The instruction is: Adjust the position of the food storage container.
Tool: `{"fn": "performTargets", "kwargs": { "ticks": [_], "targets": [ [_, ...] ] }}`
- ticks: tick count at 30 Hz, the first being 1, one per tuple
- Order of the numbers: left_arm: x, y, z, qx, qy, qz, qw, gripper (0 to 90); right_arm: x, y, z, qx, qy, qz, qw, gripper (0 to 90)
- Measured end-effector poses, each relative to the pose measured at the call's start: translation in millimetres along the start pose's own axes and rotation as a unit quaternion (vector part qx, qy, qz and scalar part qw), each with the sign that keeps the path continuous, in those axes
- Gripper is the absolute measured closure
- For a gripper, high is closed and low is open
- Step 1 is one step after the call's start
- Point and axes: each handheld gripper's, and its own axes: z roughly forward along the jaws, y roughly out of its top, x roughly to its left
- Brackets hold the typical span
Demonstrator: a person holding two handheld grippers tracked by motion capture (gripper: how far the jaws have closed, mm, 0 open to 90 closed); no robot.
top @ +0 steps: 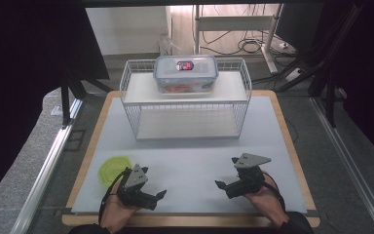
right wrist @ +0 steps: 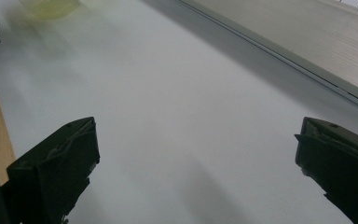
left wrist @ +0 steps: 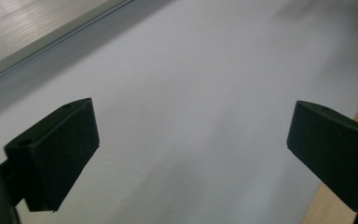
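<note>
- Two grippers low at the near edge: left gripper [top: 157,198] with jaws spread wide and empty, right gripper [top: 227,174] likewise.
- One green bowl [top: 111,168] sits just beside the left gripper.
- One lidded container [top: 185,73] tops the single wire rack [top: 132,114], well apart from both.

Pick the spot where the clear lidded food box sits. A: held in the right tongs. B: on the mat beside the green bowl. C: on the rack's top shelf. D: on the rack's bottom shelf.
C: the food box rests on the top shelf of the wire rack, far from both tongs.
</note>
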Motion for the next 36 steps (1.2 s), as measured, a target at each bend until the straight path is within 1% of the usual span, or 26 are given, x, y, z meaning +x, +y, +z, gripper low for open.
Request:
{"fn": "performTargets", "kwargs": {
  "ticks": [2, 5, 7, 8, 9, 10, 11, 12, 13, 14, 15, 16, 18, 19, 20, 21, 22, 23, 26, 27, 28, 31, 32, 34, 35, 36],
  "targets": [
    [2.4, 1.0, -2.8, 0.002, 0.012, -0.003, 0.9999, 5.2, 0.5, -0.2, 0.7, 0.000, 0.000, -0.001, 1.0000, 0.0],
    [6.8, 3.9, -11.1, -0.004, 0.025, 0.001, 0.9997, 18.3, 0.5, -0.5, 1.1, 0.001, 0.001, -0.002, 1.0000, 0.0],
    [11.4, 4.3, -16.9, -0.009, 0.028, 0.004, 0.9996, 34.7, 0.4, -0.5, 1.2, 0.002, 0.001, -0.004, 1.0000, 0.0],
    [15.4, 4.1, -19.7, -0.007, 0.034, 0.004, 0.9994, 40.0, 0.4, -0.6, 1.4, 0.003, 0.001, -0.004, 1.0000, 0.1],
    [21.6, 2.8, -23.0, -0.002, 0.039, 0.000, 0.9993, 48.8, 0.3, -0.7, 1.4, 0.004, 0.001, -0.005, 1.0000, 0.3],
    [26.4, 0.8, -25.8, -0.004, 0.047, -0.009, 0.9989, 57.9, 0.1, -1.0, 1.9, 0.006, 0.001, -0.008, 1.0000, 0.5],
    [30.8, -0.6, -28.6, -0.006, 0.052, -0.017, 0.9985, 63.8, 0.3, -1.2, 2.5, 0.006, 0.001, -0.008, 0.9999, 0.6],
    [36.7, -2.1, -32.7, -0.010, 0.054, -0.031, 0.9980, 71.0, 0.3, -1.3, 2.7, 0.007, 0.002, -0.009, 0.9999, 0.7],
    [43.1, -3.6, -38.3, -0.018, 0.059, -0.049, 0.9969, 76.5, 0.2, -1.5, 2.9, 0.008, 0.002, -0.010, 0.9999, 0.9],
    [47.8, -4.9, -43.1, -0.023, 0.065, -0.055, 0.9961, 82.1, 0.0, -1.6, 3.0, 0.009, 0.002, -0.011, 0.9999, 1.0],
    [51.1, -6.0, -46.4, -0.025, 0.075, -0.058, 0.9952, 86.8, -0.1, -1.7, 3.2, 0.010, 0.002, -0.011, 0.9999, 1.0],
    [56.3, -8.2, -51.6, -0.026, 0.093, -0.064, 0.9933, 89.6, -0.3, -1.8, 3.3, 0.010, 0.002, -0.011, 0.9999, 1.1],
    [65.2, -12.6, -59.3, -0.030, 0.109, -0.078, 0.9905, 89.8, -0.6, -2.0, 3.4, 0.011, 0.002, -0.012, 0.9999, 1.2],
    [71.4, -16.1, -64.5, -0.032, 0.123, -0.088, 0.9880, 89.8, -0.4, -2.2, 3.6, 0.012, 0.002, -0.011, 0.9999, 1.3],
    [75.2, -18.4, -67.6, -0.032, 0.131, -0.092, 0.9865, 89.8, -0.3, -2.3, 3.7, 0.013, 0.002, -0.011, 0.9998, 1.3],
    [80.1, -21.7, -71.2, -0.031, 0.141, -0.099, 0.9845, 89.8, -0.3, -2.3, 3.8, 0.014, 0.002, -0.012, 0.9998, 1.4],
    [86.0, -26.4, -75.1, -0.031, 0.154, -0.108, 0.9816, 89.8, -0.3, -2.3, 3.9, 0.014, 0.002, -0.012, 0.9998, 1.4],
    [90.7, -30.3, -78.0, -0.028, 0.163, -0.115, 0.9795, 89.8, -0.4, -2.3, 4.0, 0.014, 0.002, -0.012, 0.9998, 1.5],
    [102.2, -42.3, -84.9, -0.021, 0.184, -0.136, 0.9733, 89.8, -0.5, -2.4, 4.2, 0.017, 0.001, -0.013, 0.9998, 1.5],
    [104.6, -45.0, -86.2, -0.019, 0.186, -0.142, 0.9720, 89.8, -0.5, -2.6, 4.3, 0.017, 0.001, -0.013, 0.9998, 1.6],
    [107.9, -49.8, -88.0, -0.014, 0.191, -0.150, 0.9700, 89.8, -0.4, -2.6, 4.4, 0.018, 0.001, -0.013, 0.9998, 1.6],
    [111.9, -60.5, -92.3, 0.002, 0.202, -0.162, 0.9659, 89.8, -0.1, -2.5, 4.3, 0.019, -0.001, -0.015, 0.9997, 1.6],
    [112.9, -65.7, -93.9, 0.009, 0.201, -0.168, 0.9650, 89.8, 0.1, -2.4, 4.2, 0.020, -0.001, -0.016, 0.9997, 1.6],
    [112.4, -73.6, -93.4, 0.021, 0.191, -0.179, 0.9649, 89.8, 0.6, -2.3, 4.2, 0.021, -0.003, -0.017, 0.9996, 1.7],
    [111.3, -76.8, -92.1, 0.028, 0.187, -0.180, 0.9654, 89.8, 0.7, -2.3, 4.4, 0.022, -0.002, -0.018, 0.9996, 1.7],
    [110.1, -79.4, -90.6, 0.034, 0.180, -0.181, 0.9663, 89.8, 1.1, -2.3, 4.8, 0.023, -0.002, -0.019, 0.9996, 1.7]
  ]
}}
